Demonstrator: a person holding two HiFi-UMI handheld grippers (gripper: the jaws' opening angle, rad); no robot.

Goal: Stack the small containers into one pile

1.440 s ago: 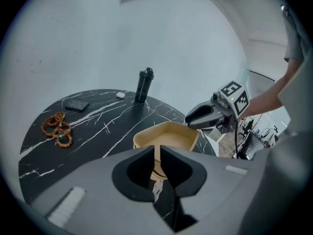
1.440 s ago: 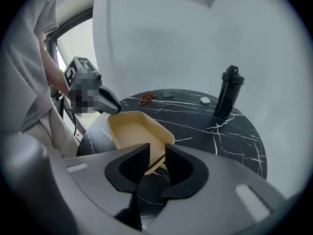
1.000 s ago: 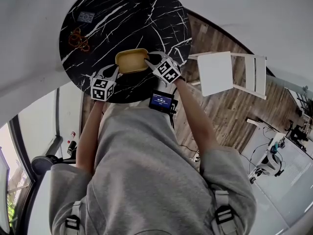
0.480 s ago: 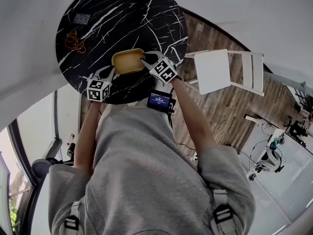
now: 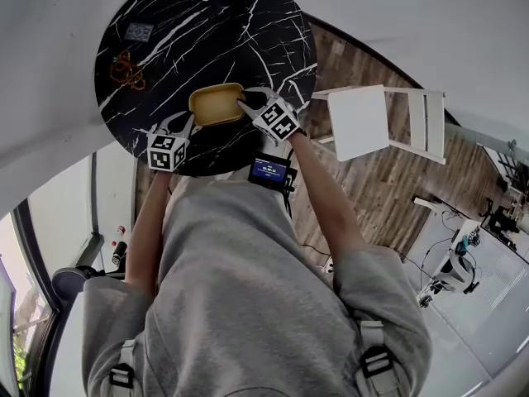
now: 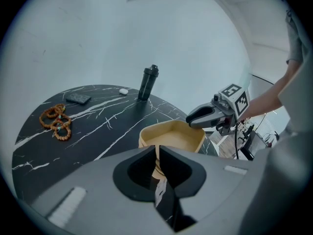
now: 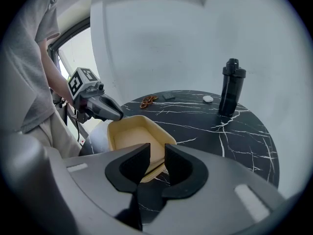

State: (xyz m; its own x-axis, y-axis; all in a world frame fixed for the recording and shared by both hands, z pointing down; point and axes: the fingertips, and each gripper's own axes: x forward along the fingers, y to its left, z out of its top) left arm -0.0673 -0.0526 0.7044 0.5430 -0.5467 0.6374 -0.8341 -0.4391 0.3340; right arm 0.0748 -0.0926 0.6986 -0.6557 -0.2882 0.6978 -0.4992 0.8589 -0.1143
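In the head view, little is changing. The round black white-veined marble counter (image 5: 207, 40) and both tongs are sliding slightly across the picture together, so it is probably the head that is shifting. The left tongs (image 5: 187, 123) and right tongs (image 5: 245, 102) are keeping their places at opposite ends of the tan rectangular plastic container (image 5: 216, 103), which is sitting directly between them. That steadiness suggests the hold is settled and nothing new is being added to the pile. No loose container is showing anywhere around the tongs, so the stacking is probably near its end. Brown bead bracelets (image 5: 126, 69) are lying well beyond the left tongs.

In the left gripper view, the left tongs (image 6: 157, 153) are standing almost together, pinching the container's near wall. The container (image 6: 176, 136) is opening upward just past the tips. It is looking shallow, with rounded corners and a smooth matte inside. Faint layered edges on its near side are hinting at several pieces nested together, though that is hard to confirm. The right tongs (image 6: 191, 121) are reaching over its far rim. A black drink bottle (image 6: 147, 83) is standing upright well beyond.

In the right gripper view, the right tongs (image 7: 157, 153) are standing partly apart, with the container's near rim passing between them. They are apparently clamping it. The container (image 7: 134, 136) is lying just ahead, empty inside, and the left tongs (image 7: 117, 115) are meeting its far corner.
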